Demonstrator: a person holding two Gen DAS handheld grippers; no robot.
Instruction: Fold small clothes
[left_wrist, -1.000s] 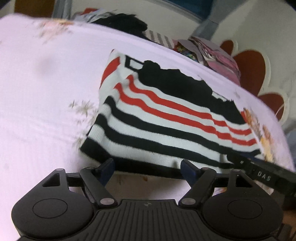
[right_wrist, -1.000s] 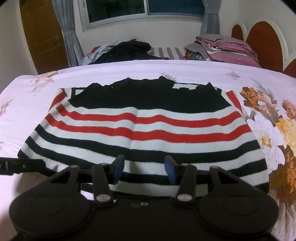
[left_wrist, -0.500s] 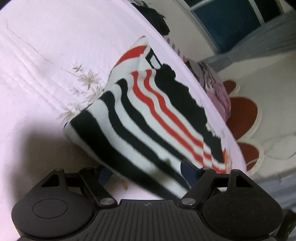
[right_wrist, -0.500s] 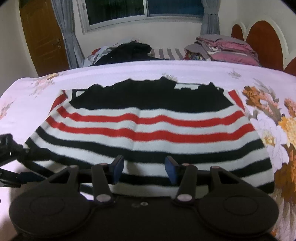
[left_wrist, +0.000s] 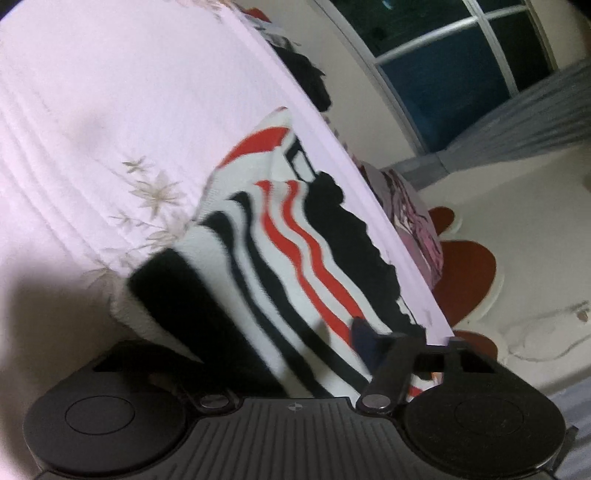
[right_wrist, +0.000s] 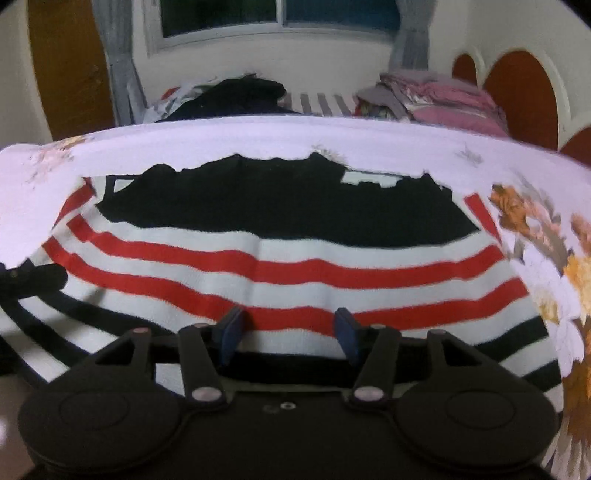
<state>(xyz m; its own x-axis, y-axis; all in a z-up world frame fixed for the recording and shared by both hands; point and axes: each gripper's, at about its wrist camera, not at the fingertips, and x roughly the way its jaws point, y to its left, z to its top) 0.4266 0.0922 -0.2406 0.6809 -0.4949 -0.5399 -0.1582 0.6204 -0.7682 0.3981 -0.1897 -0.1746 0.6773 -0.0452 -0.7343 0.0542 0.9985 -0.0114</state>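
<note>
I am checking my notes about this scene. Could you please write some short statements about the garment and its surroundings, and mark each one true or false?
1. The striped garment lies on a bed cover printed with flowers. True.
2. Its stripes are blue and yellow. False: they are red, black and white.
3. A pile of clothes sits beyond the bed. True.
4. The garment's near edge lies between the fingers of the left hand-held gripper. True.
5. A cup stands on the garment. False: nothing stands on it.
</note>
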